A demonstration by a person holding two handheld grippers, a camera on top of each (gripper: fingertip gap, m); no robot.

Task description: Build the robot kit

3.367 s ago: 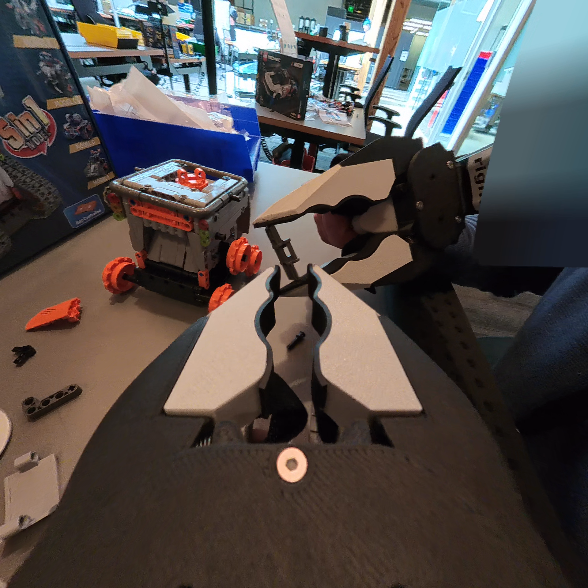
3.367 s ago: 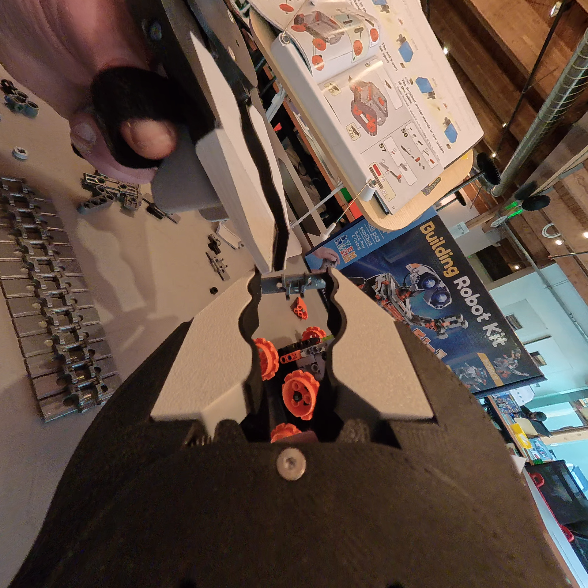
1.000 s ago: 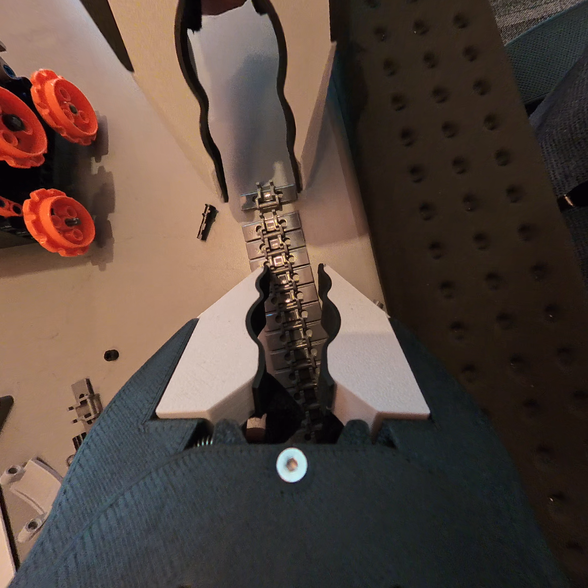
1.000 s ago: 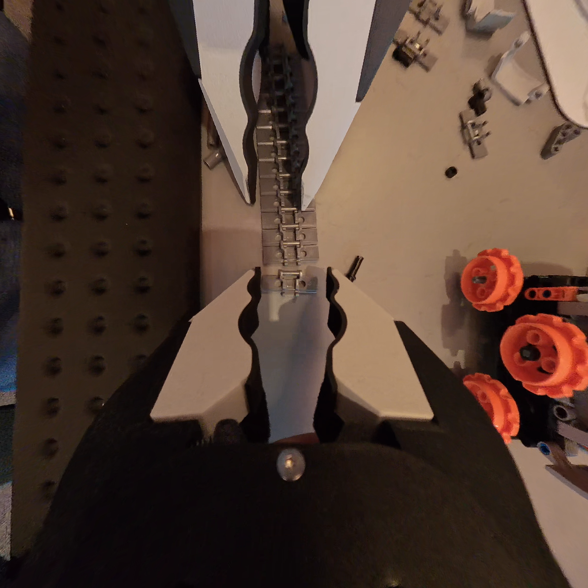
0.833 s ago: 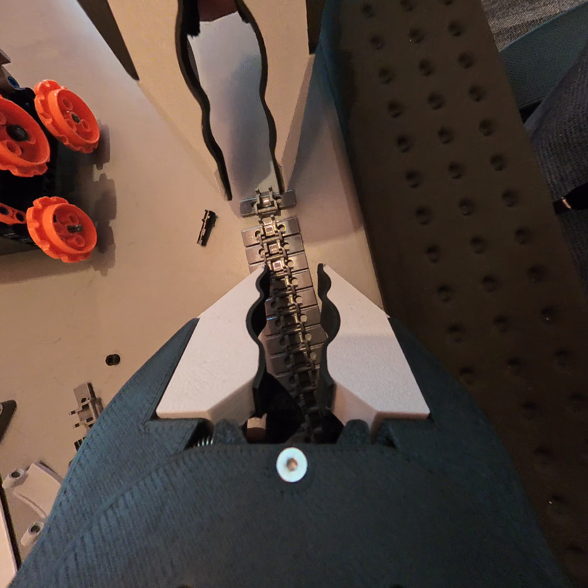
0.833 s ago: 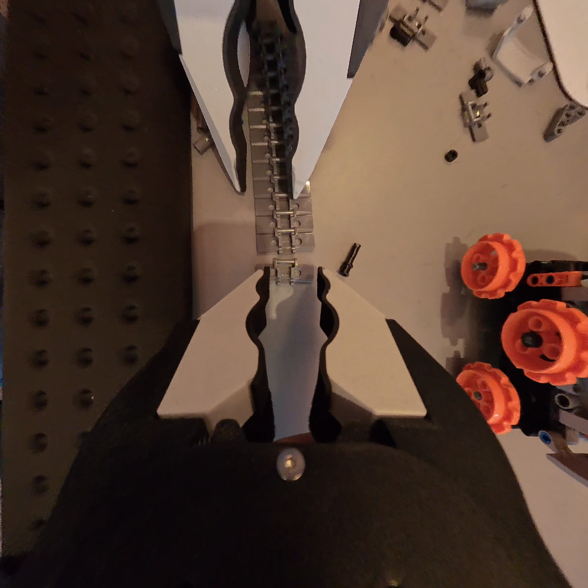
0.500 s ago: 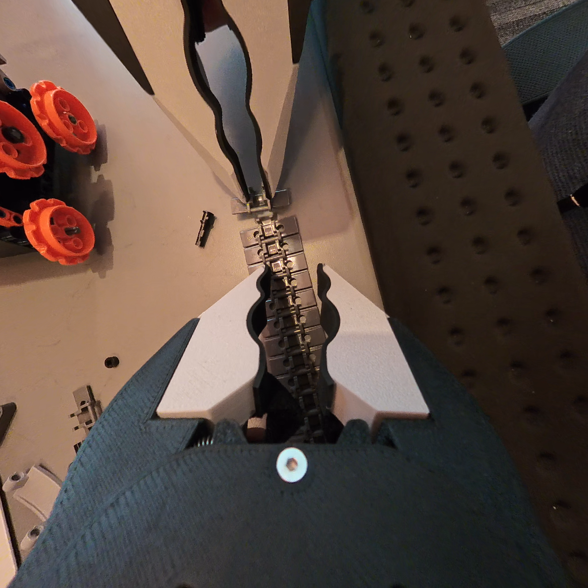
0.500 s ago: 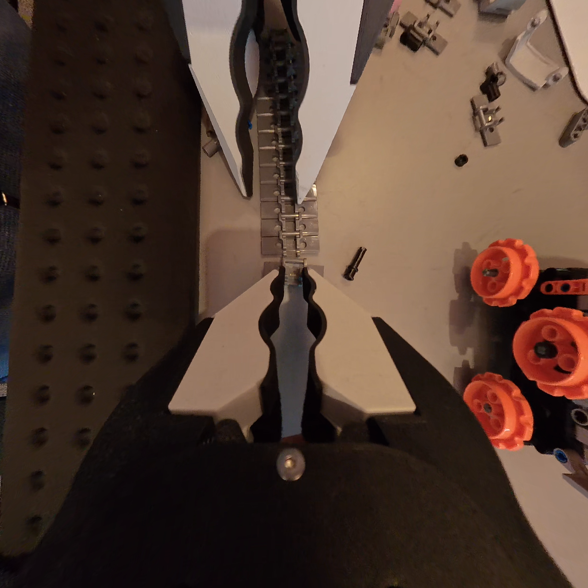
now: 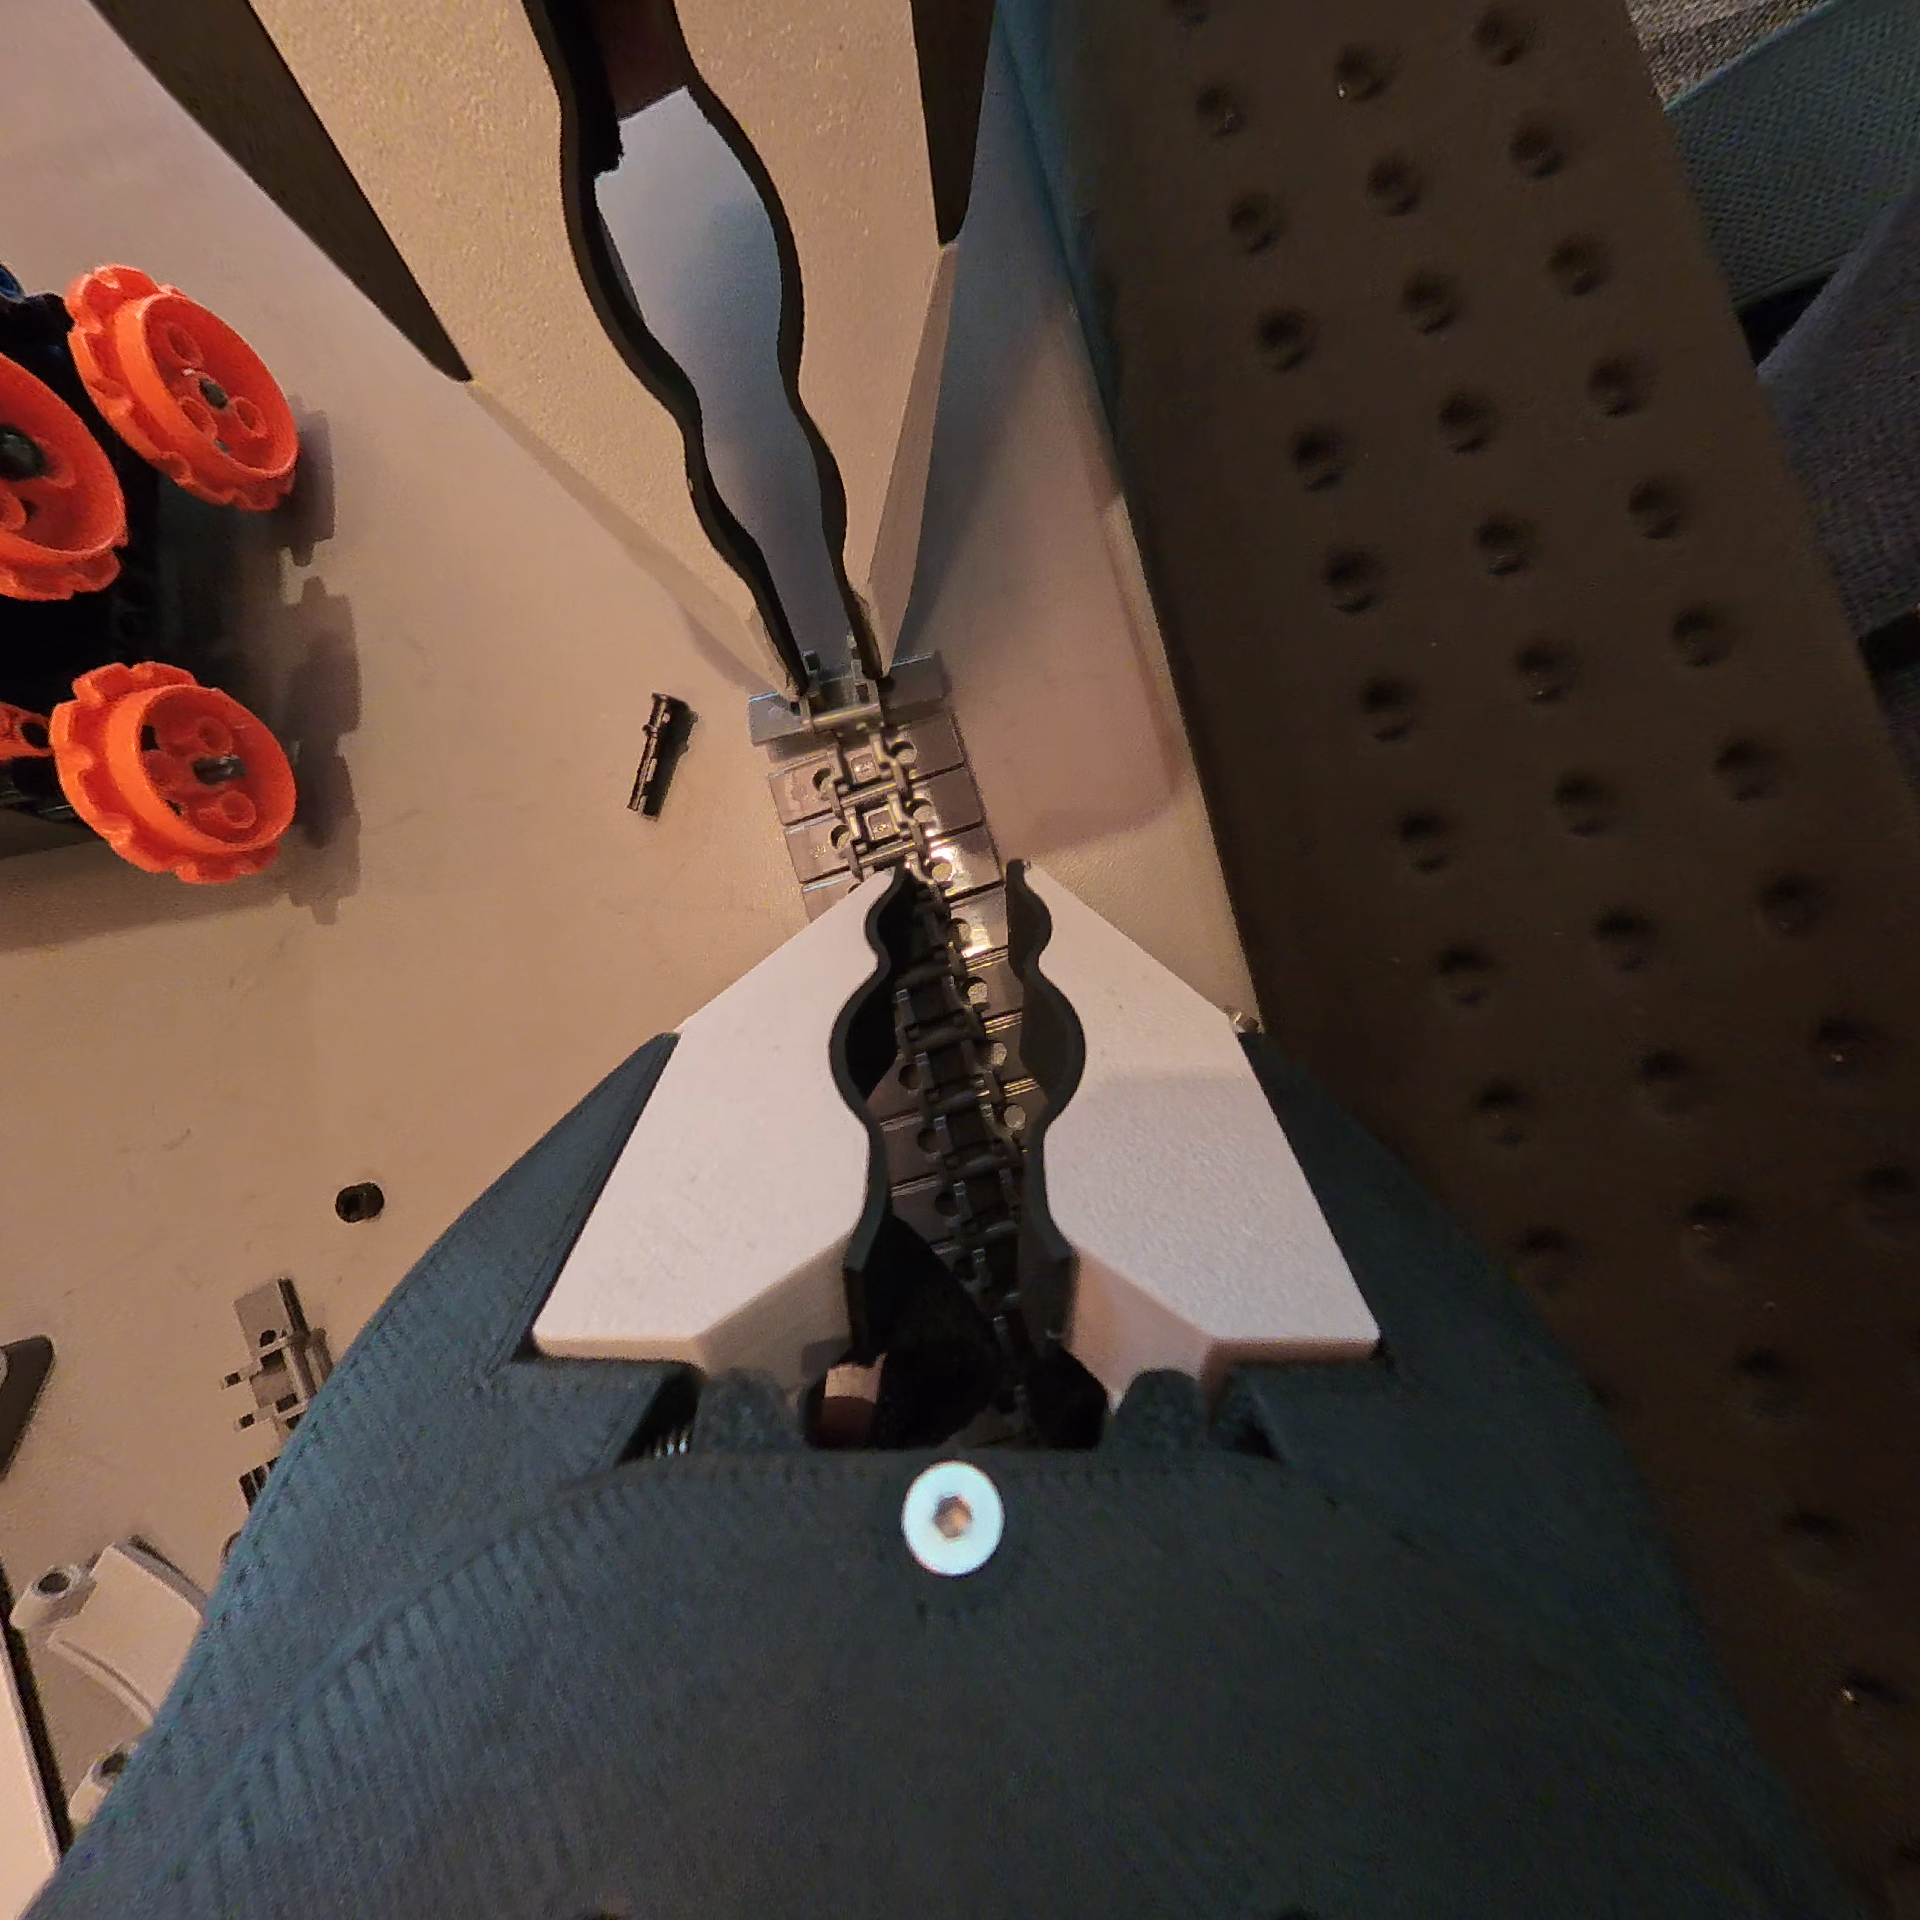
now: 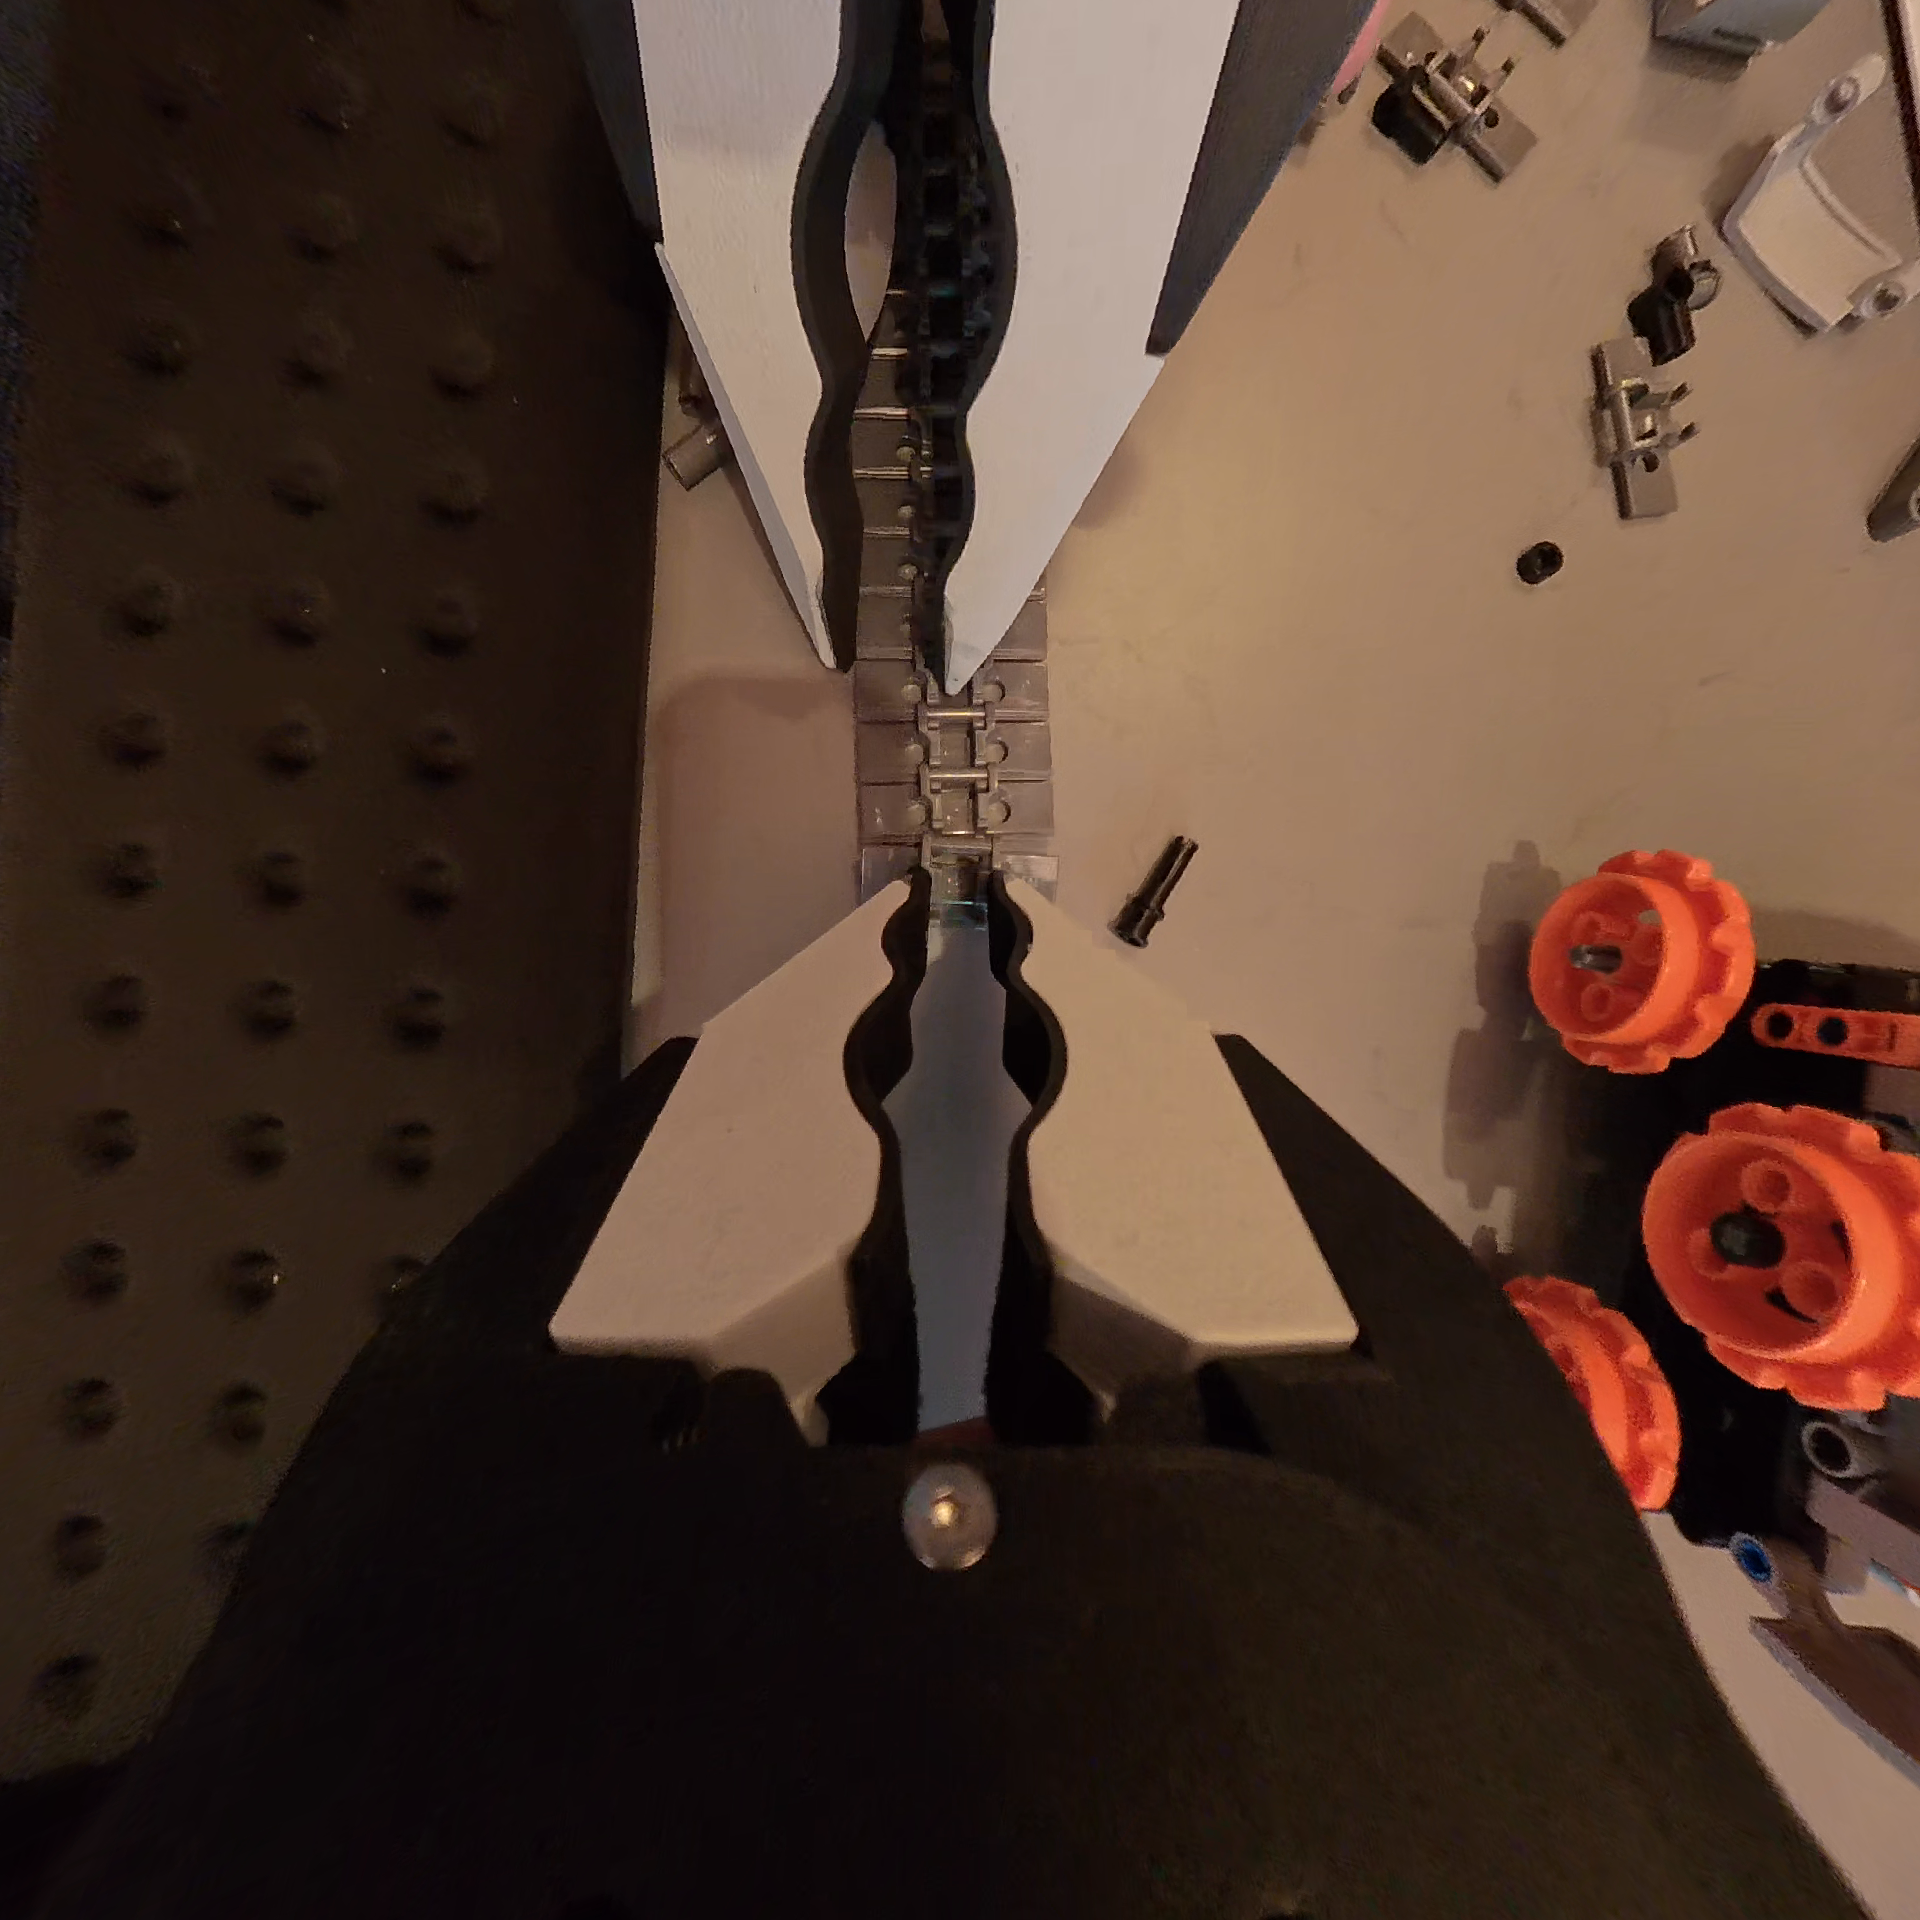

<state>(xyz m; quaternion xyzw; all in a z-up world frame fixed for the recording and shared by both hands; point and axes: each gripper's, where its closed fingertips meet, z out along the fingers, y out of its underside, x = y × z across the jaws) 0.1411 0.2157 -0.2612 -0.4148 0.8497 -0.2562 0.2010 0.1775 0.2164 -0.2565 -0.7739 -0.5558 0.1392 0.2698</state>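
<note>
While I watch both wrist feeds, the left tongs (image 9: 951,878) and the right tongs (image 10: 956,885) meet nose to nose over a grey track strip (image 9: 883,821) lying flat on the desk (image 9: 364,1039).

The left tongs are drawn in narrow along the strip, their fingers over its plates and pressed against the raised centre rib. The chain of links runs back between them toward the lower middle of the left view.

The right tongs are nearly together and pinch the centre lug of the end link (image 10: 956,894), which sits hard against the strip's last plate at the middle of the frame.

As far as I can judge, most of the strip is already linked plate to plate. Whether this last link has snapped home or only butts against its neighbour I cannot tell from either view.

A black pin (image 10: 1153,891) lies loose just right of the joint. Orange wheels (image 10: 1782,1252) on a dark model fill the right edge of the right view, well apart from the strip. Loose grey pieces (image 10: 1642,431) are scattered at the upper right, and a dark dimpled panel (image 10: 260,727) runs down the left side.

No box, tray or bin shows in either view; every part I can see lies bare on the desk.
</note>
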